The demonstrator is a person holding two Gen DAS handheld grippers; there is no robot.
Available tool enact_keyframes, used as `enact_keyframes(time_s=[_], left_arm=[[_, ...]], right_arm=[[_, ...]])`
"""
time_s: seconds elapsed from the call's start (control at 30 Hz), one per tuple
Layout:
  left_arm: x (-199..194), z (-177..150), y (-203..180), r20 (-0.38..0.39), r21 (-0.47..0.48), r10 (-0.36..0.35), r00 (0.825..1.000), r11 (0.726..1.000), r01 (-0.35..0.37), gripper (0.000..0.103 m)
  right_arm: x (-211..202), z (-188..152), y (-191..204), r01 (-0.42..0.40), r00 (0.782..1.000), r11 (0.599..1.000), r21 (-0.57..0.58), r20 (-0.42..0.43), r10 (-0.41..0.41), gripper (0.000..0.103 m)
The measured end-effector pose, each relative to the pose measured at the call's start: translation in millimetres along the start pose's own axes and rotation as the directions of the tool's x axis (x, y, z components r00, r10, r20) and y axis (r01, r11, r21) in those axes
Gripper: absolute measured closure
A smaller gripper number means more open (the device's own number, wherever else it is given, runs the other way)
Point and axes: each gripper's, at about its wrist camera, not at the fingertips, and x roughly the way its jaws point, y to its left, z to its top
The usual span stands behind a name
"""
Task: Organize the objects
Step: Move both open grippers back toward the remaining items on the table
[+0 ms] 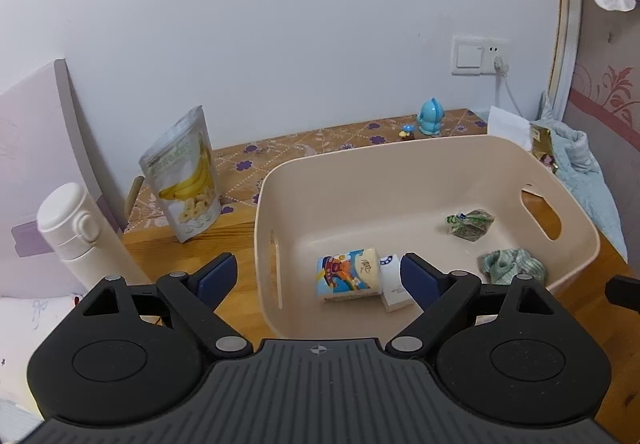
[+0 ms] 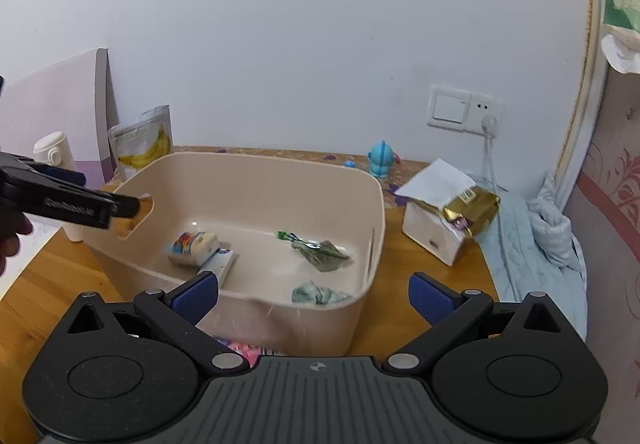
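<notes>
A beige plastic bin (image 1: 400, 146) (image 2: 280, 160) stands on the wooden table. Inside it lie a colourful tissue pack (image 1: 348, 274) (image 2: 194, 246), a small white box (image 1: 394, 286) (image 2: 220, 264), a crumpled green wrapper (image 1: 470, 224) (image 2: 320, 250) and a bunched green cloth (image 1: 512, 264) (image 2: 318, 292). My left gripper (image 1: 318, 278) hangs open above the bin's near left corner with nothing between its blue pads. It also shows from the side, the left gripper (image 2: 80, 202), at the bin's left handle. My right gripper (image 2: 314, 298) is wide open and empty over the bin's near rim.
A banana-chip pouch (image 1: 186, 176) (image 2: 142, 144) and a white flask (image 1: 80, 236) (image 2: 52, 152) stand left of the bin. A blue toy (image 1: 430, 118) (image 2: 380, 160) is at the back. A white tissue box (image 2: 436, 236) with a gold packet (image 2: 472, 210) lies right, beside bedding.
</notes>
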Motion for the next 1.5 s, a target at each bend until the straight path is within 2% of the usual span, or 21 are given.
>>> enact_keyframes(time_s=[0.27,0.57,1.07,1.5], left_arm=[[-34,-24,6,0.02,-0.015,-0.011,1.0,1.0,0.011,0.012],[-52,-65,6,-0.008,0.004,-0.027,1.0,1.0,0.027,0.011],[-43,-141,-13,-0.136,0.025,-0.095,0.986,0.995,0.099,0.011],[-17,-164,-36,-0.186,-0.003,-0.146,0.972,0.989,0.148,0.011]], right_arm=[[-14,-27,-4,0.002,0.999,1.0,0.017,-0.032,-0.002,0.0],[-15,-62,-7,0.017,0.995,1.0,0.014,-0.094,-0.016,0.0],[0,-108,2,0.01,0.98,1.0,0.008,-0.198,-0.009,0.0],[23,-133,9,0.001,0.963,1.0,0.02,-0.268,0.004,0.0]])
